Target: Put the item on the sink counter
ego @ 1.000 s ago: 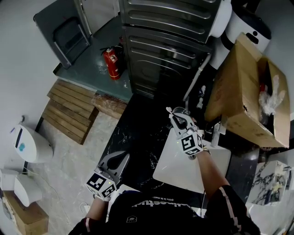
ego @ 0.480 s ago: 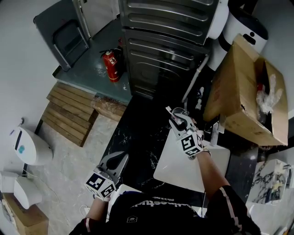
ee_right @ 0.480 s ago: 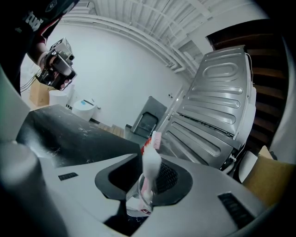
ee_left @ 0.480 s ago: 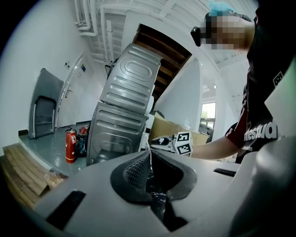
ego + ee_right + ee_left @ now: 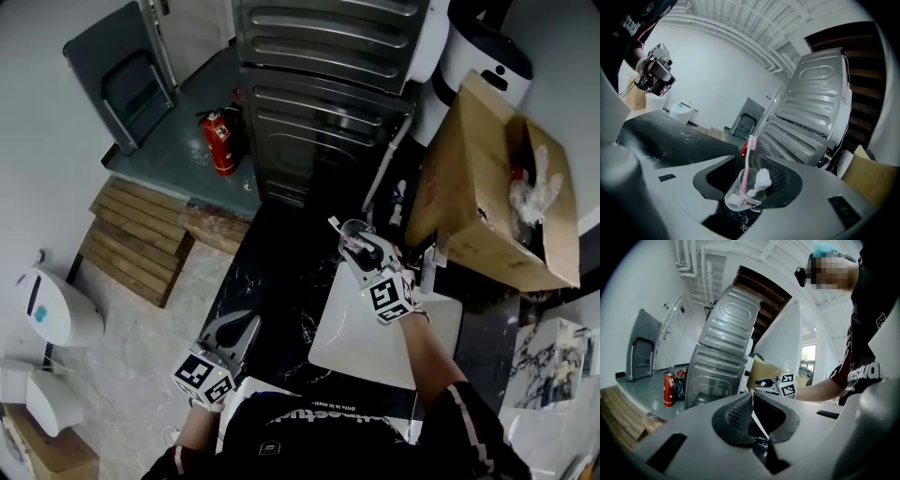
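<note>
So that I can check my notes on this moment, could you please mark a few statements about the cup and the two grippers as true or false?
1. The cup holds a pink toothbrush. True.
2. The right gripper is clamped on the cup. False: its jaws have just been opening and stand apart, with the cup between them.
3. The left gripper holds a sponge. False: its jaws are shut on nothing.
4. A red fire extinguisher stands on the floor. True.
5. The cup stands inside the sink. False: it is on the dark counter beside the sink.
</note>
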A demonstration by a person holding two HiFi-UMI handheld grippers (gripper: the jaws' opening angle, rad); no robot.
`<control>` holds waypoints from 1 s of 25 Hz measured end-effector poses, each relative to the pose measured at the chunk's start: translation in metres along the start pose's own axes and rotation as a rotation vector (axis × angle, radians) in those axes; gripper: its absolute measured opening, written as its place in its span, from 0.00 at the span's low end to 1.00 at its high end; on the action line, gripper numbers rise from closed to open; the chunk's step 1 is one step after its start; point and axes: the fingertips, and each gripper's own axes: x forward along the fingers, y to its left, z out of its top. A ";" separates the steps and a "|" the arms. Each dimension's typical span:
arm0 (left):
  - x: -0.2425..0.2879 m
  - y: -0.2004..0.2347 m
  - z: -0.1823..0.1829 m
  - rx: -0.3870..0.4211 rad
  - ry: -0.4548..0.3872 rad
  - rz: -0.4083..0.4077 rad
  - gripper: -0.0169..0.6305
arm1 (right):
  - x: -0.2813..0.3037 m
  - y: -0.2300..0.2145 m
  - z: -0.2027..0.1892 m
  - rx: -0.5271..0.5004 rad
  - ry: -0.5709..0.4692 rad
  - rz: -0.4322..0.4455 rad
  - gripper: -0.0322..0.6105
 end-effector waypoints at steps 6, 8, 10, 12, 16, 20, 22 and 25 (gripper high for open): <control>0.005 -0.012 0.006 0.017 -0.012 -0.033 0.06 | -0.027 -0.015 0.014 -0.002 -0.031 -0.038 0.33; 0.009 -0.016 0.009 0.025 -0.018 -0.042 0.06 | -0.039 -0.022 0.023 -0.007 -0.051 -0.053 0.33; 0.014 -0.023 0.013 0.035 -0.024 -0.056 0.06 | -0.055 -0.029 0.032 0.000 -0.070 -0.073 0.33; 0.022 -0.031 0.018 0.044 -0.029 -0.067 0.06 | -0.074 -0.036 0.040 0.017 -0.085 -0.094 0.33; 0.043 -0.051 0.028 0.070 -0.042 -0.116 0.06 | -0.118 -0.047 0.054 0.101 -0.133 -0.124 0.33; 0.069 -0.076 0.034 0.070 -0.051 -0.156 0.06 | -0.172 -0.058 0.064 0.232 -0.196 -0.166 0.33; 0.083 -0.091 0.035 0.078 -0.048 -0.189 0.06 | -0.201 -0.063 0.065 0.257 -0.226 -0.196 0.33; 0.107 -0.118 0.034 0.087 -0.042 -0.244 0.06 | -0.239 -0.065 0.062 0.272 -0.214 -0.232 0.32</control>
